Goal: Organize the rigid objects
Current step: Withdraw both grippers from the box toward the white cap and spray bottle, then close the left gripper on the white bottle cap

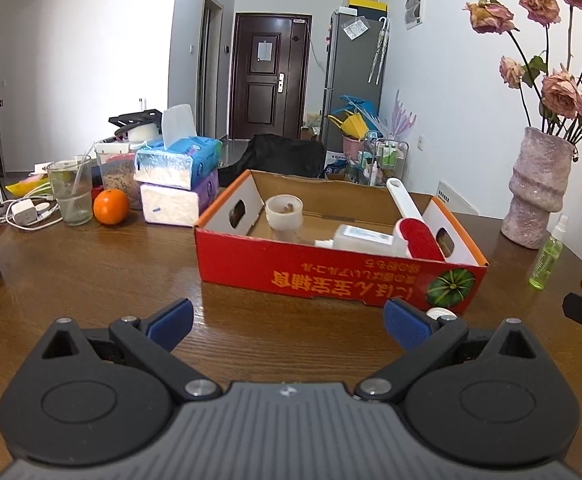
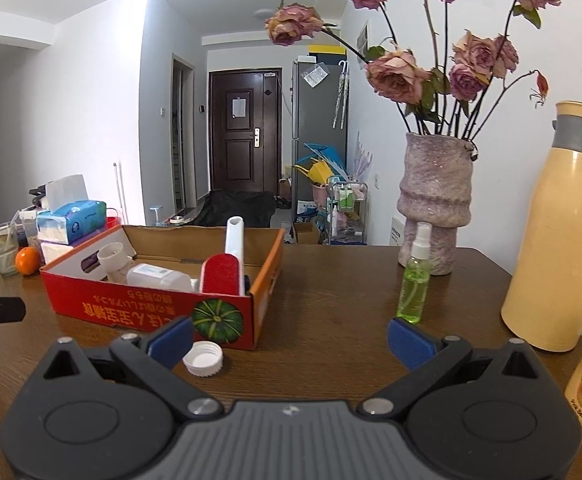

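White cap (image 2: 203, 358) lies beside open right hand-held gripper's (image 2: 291, 338) left finger.

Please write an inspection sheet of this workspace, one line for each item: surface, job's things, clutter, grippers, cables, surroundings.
Surface: brown wooden table.
Job's things: red box holds lint brush, white bottle and white cup; white cap and green spray bottle stand outside.
Clutter: orange, tissue packs, vase, thermos.
Grippers: left claw and right claw open, empty.
Cables: white charger cable.
Surroundings: door, fridge.
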`<state>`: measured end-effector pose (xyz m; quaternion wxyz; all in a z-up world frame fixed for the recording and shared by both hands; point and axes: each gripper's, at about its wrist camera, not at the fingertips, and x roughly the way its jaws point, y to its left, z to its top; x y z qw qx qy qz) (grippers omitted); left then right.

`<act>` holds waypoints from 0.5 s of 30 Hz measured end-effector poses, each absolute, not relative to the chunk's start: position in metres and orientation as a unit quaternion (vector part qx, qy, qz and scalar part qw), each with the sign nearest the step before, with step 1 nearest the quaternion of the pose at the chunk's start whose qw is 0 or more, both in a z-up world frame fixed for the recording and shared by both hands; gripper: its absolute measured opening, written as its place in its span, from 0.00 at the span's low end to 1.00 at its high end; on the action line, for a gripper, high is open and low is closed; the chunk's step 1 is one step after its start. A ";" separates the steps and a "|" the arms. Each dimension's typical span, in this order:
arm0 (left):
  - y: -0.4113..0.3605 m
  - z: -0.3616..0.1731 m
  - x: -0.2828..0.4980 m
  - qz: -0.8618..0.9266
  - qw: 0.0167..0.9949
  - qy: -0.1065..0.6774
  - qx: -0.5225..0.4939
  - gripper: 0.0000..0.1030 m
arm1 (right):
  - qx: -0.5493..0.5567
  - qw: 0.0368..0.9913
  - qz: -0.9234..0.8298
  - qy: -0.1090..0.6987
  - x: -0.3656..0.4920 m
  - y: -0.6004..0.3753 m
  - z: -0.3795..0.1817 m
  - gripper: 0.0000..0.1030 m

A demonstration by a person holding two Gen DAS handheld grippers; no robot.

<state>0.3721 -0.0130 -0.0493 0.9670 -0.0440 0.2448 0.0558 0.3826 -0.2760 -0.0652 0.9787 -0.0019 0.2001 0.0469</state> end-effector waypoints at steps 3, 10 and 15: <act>-0.023 -0.053 0.372 0.054 0.966 0.250 -0.040 1.00 | -0.003 0.978 0.044 0.202 0.382 -0.283 -0.068 1.00; -0.051 -0.063 0.380 0.040 0.962 0.267 -0.027 1.00 | 0.004 0.978 0.038 0.207 0.387 -0.303 -0.073 1.00; -0.071 -0.072 0.386 0.029 0.960 0.279 -0.026 1.00 | 0.010 0.977 0.035 0.209 0.393 -0.317 -0.078 1.00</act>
